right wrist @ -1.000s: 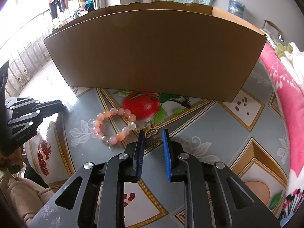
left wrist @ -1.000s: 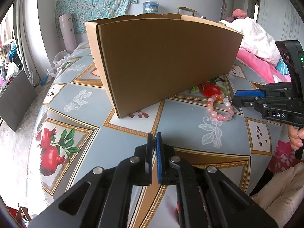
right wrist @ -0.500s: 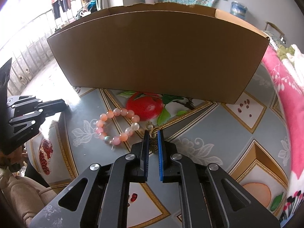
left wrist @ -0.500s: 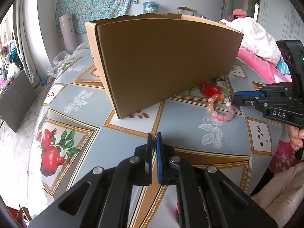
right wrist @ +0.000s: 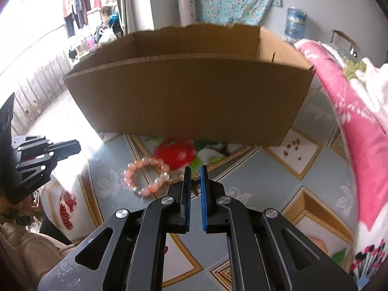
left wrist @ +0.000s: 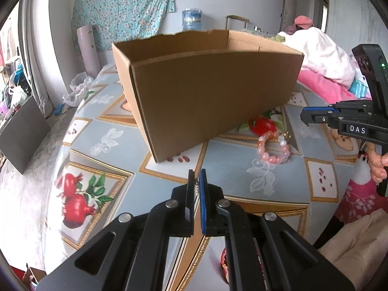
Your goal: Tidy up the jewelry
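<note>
We lift a small charm (right wrist: 194, 189) toward the box (right wrist: 189, 101)

Right tongs (right wrist: 194, 181) clenched on the light, fragile charm; left tongs (left wrist: 197, 186) clenched on a thin chain (left wrist: 197, 186); bracelet (right wrist: 145, 177) at ten o'clock.

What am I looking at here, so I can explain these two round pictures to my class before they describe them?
A person holds a black two-finger hand-held gripper in each hand. Each carries a fisheye camera looking along its fingers, hence the round pictures. One picture is taken from the left hand-held gripper, the other from the right hand-held gripper. On the blue fruit-patterned tablecloth stands an open brown cardboard box, with a pink bead bracelet lying in front of it. The right one is shut on a small gold-coloured charm. The left one is shut; whether it holds anything is too small to tell.
</note>
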### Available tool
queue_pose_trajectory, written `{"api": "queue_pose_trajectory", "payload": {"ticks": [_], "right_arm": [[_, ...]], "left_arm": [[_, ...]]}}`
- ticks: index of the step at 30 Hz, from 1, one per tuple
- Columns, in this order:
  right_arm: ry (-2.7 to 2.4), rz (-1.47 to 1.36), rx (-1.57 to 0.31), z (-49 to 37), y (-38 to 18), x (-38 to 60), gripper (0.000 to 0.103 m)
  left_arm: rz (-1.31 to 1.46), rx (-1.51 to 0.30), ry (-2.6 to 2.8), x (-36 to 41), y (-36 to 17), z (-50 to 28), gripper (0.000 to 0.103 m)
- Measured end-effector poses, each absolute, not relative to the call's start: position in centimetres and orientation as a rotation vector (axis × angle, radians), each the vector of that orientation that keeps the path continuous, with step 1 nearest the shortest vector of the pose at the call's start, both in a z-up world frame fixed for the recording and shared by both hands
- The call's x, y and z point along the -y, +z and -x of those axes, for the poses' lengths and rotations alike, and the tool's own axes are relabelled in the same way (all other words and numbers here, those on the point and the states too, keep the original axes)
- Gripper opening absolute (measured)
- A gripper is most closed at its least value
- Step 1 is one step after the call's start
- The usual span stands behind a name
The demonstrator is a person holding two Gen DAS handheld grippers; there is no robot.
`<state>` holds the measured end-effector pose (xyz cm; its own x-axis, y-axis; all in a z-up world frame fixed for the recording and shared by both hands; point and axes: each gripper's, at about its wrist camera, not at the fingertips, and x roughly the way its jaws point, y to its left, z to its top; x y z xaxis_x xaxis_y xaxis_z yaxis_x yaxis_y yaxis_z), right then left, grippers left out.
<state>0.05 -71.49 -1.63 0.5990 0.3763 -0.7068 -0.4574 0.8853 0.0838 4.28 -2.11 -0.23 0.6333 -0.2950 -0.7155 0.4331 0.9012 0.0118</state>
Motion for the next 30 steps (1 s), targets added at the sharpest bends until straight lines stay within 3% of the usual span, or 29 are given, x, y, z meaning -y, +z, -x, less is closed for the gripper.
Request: {"api": "queue_pose_trajectory", "payload": {"ticks": [10,15,23,30], "right_arm": [[0.549,0.086,-0.610,0.0,5.5,71.3,0.005],[0.569,0.073,-0.521,-2.6,8.2,70.9,0.005],[0.542,0.042,-0.598,-8.4,5.9,69.9,0.005],[0.522,0.054,-0.650,-9.3,3.8,69.8,0.006]], "left_arm": [[-0.108,-0.593,-0.523,1.5,8.1,-3.3,0.003],[-0.094,-0.509,-0.565,2.5,11.1,-6.6,0.003],[-0.014,-0.685,-0.596,5.7,8.0,-14.8,0.003],[0.127,-0.804,-0.664,7.4,5.3,-17.2,0.004]]}}
